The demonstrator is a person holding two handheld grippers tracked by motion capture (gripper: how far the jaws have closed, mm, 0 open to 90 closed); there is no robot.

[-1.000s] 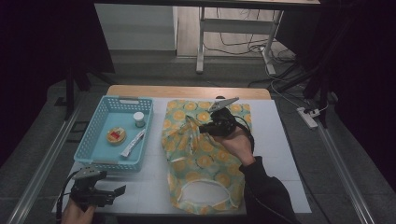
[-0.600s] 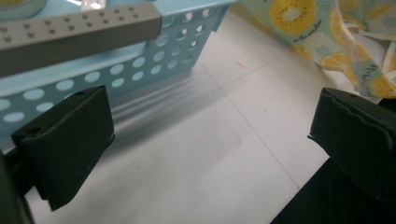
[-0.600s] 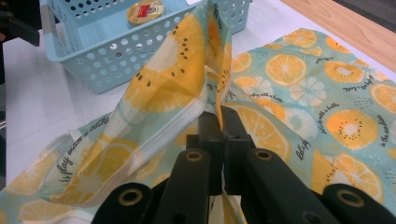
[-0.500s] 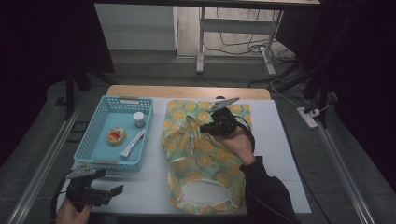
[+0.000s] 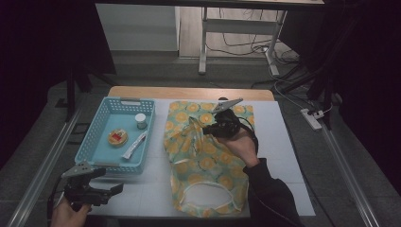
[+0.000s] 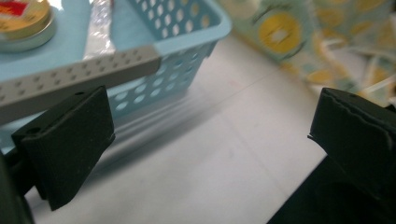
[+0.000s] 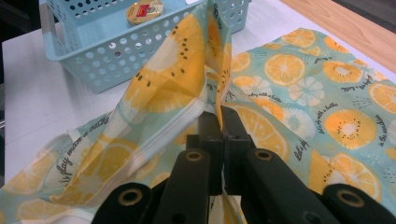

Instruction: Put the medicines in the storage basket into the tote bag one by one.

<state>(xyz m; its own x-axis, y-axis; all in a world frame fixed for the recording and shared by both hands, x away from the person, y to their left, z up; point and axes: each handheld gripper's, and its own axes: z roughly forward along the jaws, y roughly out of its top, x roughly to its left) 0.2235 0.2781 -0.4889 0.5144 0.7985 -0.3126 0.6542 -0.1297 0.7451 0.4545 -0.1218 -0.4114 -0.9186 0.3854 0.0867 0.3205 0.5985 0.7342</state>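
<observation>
Nearest, the left gripper (image 5: 111, 190) is hovering over the white table (image 5: 142, 198) at its near left corner, jaws standing wide apart with nothing between them. Farther in, the right gripper (image 7: 218, 122) is pinching a raised fold of the fruit-print cloth (image 5: 208, 161), jaws clamped tight on it. Beyond, the blue basket (image 5: 94, 142) is holding a round tin (image 5: 117, 137), a tube (image 5: 135, 144) and a small jar (image 5: 140, 120).

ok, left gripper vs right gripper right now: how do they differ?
The left gripper has its jaws wide apart with nothing between them; the right gripper is shut on the fruit-print bag. The left sits near the blue basket; the right is over the bag, lifting a fold of it. Both are hand-held.
</observation>
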